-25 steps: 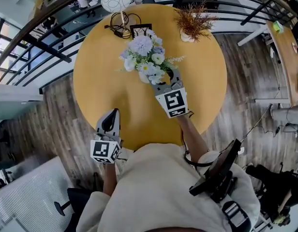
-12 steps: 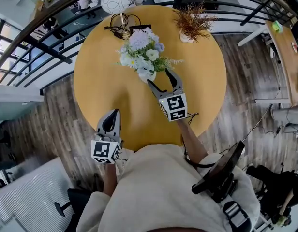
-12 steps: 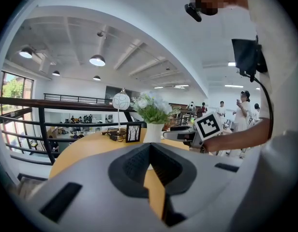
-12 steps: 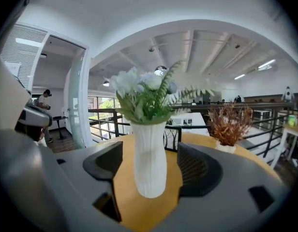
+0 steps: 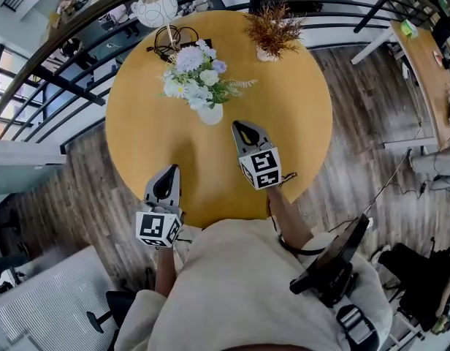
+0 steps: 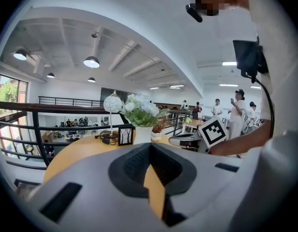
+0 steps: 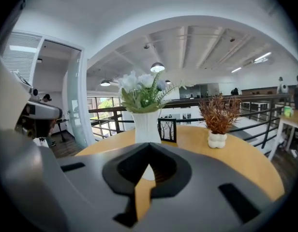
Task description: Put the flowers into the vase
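A bunch of white, lilac and green flowers [image 5: 192,75] stands upright in a white vase [image 5: 210,113] on the round yellow table [image 5: 283,101]. My right gripper [image 5: 245,130] sits just right of and nearer than the vase, apart from it. Its jaws have just been closing and are shut with nothing between them. In the right gripper view the vase [image 7: 147,127] and the flowers [image 7: 144,95] rise straight beyond the jaw tips [image 7: 149,146]. My left gripper [image 5: 166,181] is shut and empty over the table's near edge; in its view the flowers [image 6: 138,109] stand far ahead.
At the table's far side stand a dried reddish plant in a small white pot [image 5: 272,28], a globe lamp [image 5: 155,9], a black coiled cable [image 5: 170,42] and a small picture frame [image 7: 167,129]. A black railing [image 5: 79,24] runs behind the table.
The right gripper let go of the bouquet, opened wide, drew back toward me and lower, then shut empty. The flowers stay in the vase. The left gripper has hardly moved.
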